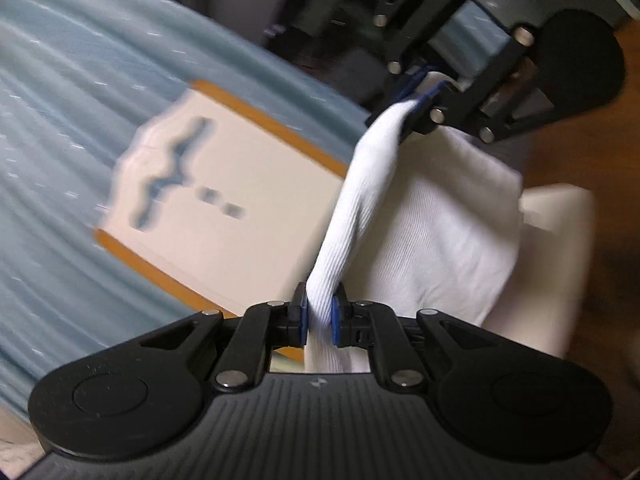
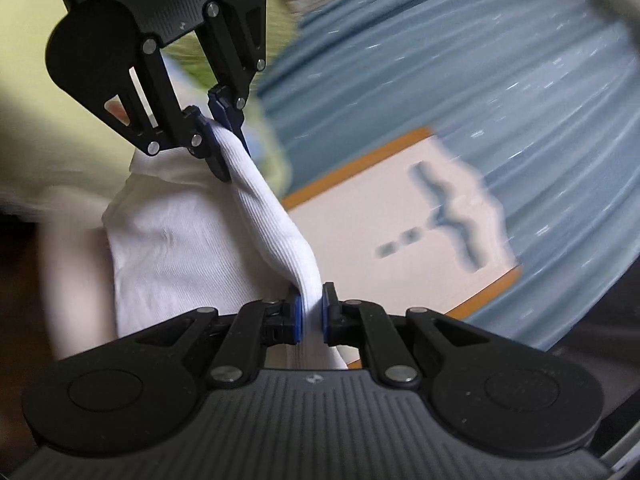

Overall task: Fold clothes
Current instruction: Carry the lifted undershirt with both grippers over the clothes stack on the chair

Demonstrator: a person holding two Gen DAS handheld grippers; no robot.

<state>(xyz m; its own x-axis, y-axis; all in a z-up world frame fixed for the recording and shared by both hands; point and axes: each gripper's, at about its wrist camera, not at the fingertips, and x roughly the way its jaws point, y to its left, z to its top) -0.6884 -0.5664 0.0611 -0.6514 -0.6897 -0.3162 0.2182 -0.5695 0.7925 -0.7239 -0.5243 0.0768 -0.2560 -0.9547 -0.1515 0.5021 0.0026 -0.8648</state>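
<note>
Both grippers have a white garment [image 1: 432, 216] strung up between them, off the surface below. The left gripper [image 1: 320, 316] has its blue-padded fingers [image 1: 303, 314] nearly shut, pinching a bunched edge of the ribbed white cloth. The right gripper [image 2: 311, 312] does the same at the other end, its fingers [image 2: 297, 314] pressed tight on the fabric with only the cloth's thickness between them. From each camera the other gripper shows at the far end of the taut band: the right one [image 1: 424, 92] seen from the left wrist, the left one [image 2: 218, 136] seen from the right wrist. The rest of the garment hangs down in a loose sheet below that stretched edge.

Beneath lies a pale blue cover [image 1: 60, 140] with small white flecks, heavily streaked by motion blur. On it rests a flat white piece [image 1: 224, 200] with orange borders along two sides. It carries a dark blue wavy mark and two small squarish marks beside it; these are too smeared to read as letters or a logo, and I cannot tell what they say.

A tiny pale emblem [image 1: 319, 381] sits on each gripper's ribbed body, too small to make out. Something yellow-green [image 2: 36, 120] shows in the right wrist view behind the left gripper.
</note>
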